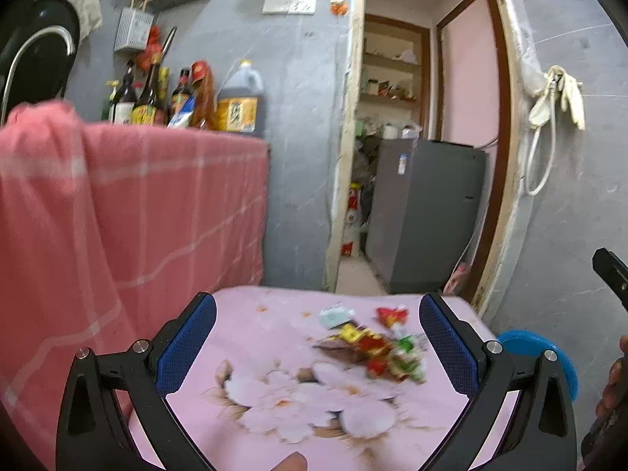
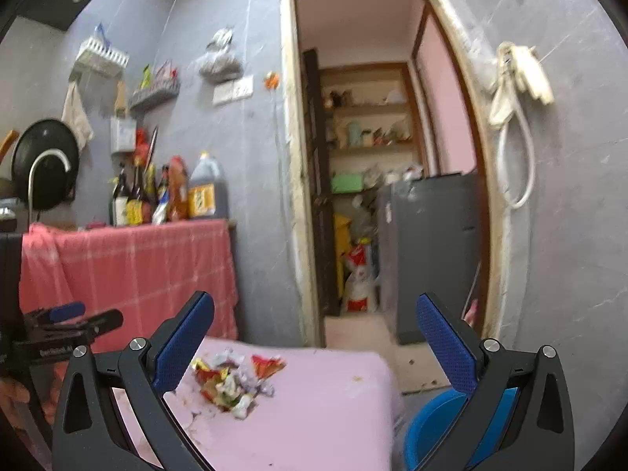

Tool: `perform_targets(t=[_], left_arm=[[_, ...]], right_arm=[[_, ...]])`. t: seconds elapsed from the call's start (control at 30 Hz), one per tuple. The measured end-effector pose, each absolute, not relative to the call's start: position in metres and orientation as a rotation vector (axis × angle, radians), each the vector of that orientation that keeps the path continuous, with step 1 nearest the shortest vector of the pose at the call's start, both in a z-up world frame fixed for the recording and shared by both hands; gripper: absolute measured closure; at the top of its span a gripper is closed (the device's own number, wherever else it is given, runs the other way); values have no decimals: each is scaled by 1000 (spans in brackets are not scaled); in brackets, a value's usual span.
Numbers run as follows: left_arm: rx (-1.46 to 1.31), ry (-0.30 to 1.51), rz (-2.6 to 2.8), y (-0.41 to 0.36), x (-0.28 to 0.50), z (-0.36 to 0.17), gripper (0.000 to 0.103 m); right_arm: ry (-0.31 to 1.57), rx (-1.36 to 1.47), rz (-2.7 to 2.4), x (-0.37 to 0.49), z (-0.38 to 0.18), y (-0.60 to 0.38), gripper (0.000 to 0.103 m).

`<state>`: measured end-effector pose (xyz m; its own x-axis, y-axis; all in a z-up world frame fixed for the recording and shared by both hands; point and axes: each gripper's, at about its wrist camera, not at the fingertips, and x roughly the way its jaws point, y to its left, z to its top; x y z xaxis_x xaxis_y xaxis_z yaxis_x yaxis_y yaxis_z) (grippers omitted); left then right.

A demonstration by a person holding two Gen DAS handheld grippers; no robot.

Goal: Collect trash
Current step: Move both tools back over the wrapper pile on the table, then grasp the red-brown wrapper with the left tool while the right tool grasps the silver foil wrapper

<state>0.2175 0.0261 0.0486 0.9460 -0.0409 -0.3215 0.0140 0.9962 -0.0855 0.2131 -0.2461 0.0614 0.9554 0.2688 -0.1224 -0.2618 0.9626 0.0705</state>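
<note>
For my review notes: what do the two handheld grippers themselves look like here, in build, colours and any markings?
Both match: the left gripper and right gripper have matte black angular plastic frames with triangular cut-outs and silver round pivot bolts. Each finger carries a flat blue pad with a fine dotted texture. In the right wrist view, the left gripper's black body bears small white lettering, too blurred to read. No cables show.

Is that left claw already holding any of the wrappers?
No, the left gripper is open and empty above the wrappers on the table.

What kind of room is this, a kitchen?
Most likely a home kitchen: sauce and oil bottles stand on a cloth-covered counter, a black wok hangs by a curved tap, and pantry shelves show through the doorway.
</note>
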Motion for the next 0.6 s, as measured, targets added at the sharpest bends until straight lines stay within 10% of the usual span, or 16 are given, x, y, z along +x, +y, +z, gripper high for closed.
perform_targets(t=[0.27,0.6], left_arm=[[-84,498,-62,43,245,8,2],[-249,620,-137,41,283,-4,24]], right_arm=[[297,17,338,252,31,-229,1],[513,0,410,304,5,-211,44]])
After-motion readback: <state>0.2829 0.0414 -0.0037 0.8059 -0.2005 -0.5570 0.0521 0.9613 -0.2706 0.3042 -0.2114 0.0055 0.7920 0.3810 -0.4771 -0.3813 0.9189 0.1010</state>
